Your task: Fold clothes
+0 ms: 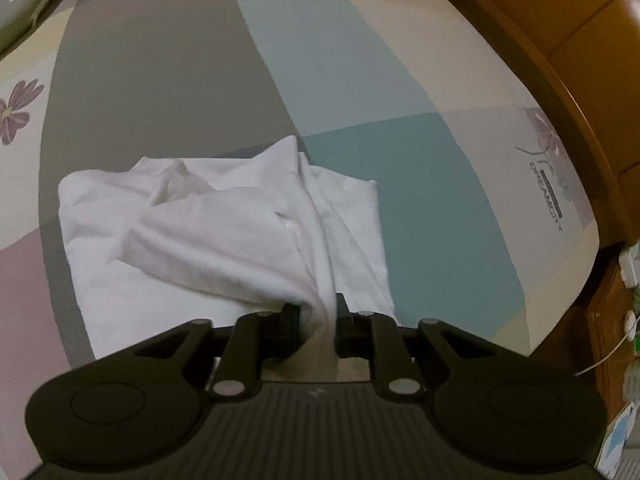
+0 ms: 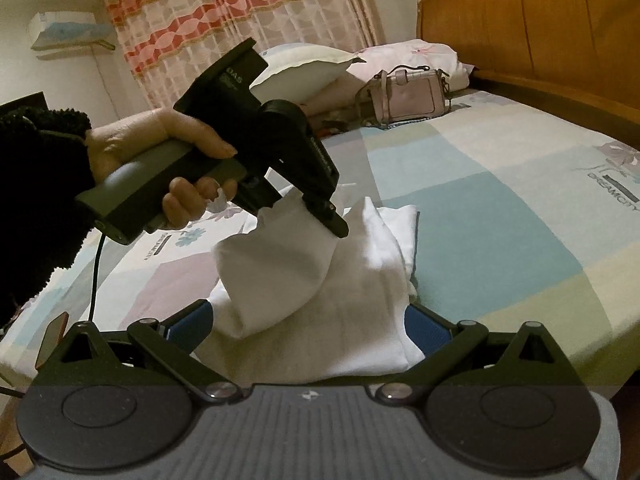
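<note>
A white collared shirt lies partly folded on the patchwork bedsheet, near the bed's near edge and towards the side with the wooden headboard. One flap is lifted off the pile. The left gripper points steeply down and pinches a gathered ridge of that flap; cloth fills the narrow gap between its jaws and hangs from them in the right wrist view. The right gripper stands wide apart, its blue pads flanking the shirt's near hem without pressing on it, so it grips nothing.

The cloth looks thin, light and limp: it drapes and creases under its own weight, so it will sag from any single hold and cannot be pushed flat like card. It should not slip much in a firm pinch, and nothing about it is fragile, though the small buttons on the placket could snag. Seams, hem corners and the collar probably give the surest hold, being thicker and less apt to stretch.
</note>
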### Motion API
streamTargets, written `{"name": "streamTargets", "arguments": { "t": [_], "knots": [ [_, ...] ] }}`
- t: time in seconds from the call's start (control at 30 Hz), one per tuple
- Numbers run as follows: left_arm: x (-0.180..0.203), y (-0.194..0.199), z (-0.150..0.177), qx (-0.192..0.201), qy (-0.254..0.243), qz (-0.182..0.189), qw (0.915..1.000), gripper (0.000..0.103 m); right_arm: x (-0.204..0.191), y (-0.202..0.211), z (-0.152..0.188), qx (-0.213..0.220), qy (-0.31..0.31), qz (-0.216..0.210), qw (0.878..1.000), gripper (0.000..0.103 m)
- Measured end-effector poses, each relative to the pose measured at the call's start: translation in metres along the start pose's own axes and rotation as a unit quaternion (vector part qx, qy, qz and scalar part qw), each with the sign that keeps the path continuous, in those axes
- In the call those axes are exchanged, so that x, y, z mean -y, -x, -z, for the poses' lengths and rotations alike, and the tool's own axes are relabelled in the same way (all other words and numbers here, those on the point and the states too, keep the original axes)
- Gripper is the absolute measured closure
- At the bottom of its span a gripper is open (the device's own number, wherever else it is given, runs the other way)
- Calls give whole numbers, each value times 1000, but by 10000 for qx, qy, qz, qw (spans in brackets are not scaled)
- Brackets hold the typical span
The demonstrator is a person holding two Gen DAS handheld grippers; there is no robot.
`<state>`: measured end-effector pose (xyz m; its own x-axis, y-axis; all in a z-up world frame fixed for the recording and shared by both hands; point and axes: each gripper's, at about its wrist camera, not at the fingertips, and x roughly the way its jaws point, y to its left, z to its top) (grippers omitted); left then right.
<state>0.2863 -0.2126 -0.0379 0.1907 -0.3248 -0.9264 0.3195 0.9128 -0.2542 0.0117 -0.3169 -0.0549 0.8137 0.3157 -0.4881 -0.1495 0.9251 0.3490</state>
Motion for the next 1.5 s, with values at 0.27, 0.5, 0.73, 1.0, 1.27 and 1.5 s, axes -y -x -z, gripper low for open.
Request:
{"name": "streamTargets", "arguments": {
  "t": [0.27,0.5,0.73,1.0,1.27,1.5],
  "knots": [
    [14,22,-2,171,-191,407,9988,54,-2,-2,2,-60,8,28,10000,0],
    [-2,54,26,702,-764,330,9941,41,-1,-2,2,-99,-36,2,9999,0],
    [-28,87,117,1532,-2157,-664,9621,28,8,9,-4,48,-154,25,9999,0],
    [-44,80,208,1901,-2621,-655,9439,22,18,17,-15,185,-283,288,9990,0],
    [-29,17,203,2428,-2713,-2012,9094,21,6,18,-16,179,-209,421,9987,0],
    [-63,22,219,2463,-2347,-1927,9204,20,9,4,-14,-3,-24,605,9982,0]
  ]
}}
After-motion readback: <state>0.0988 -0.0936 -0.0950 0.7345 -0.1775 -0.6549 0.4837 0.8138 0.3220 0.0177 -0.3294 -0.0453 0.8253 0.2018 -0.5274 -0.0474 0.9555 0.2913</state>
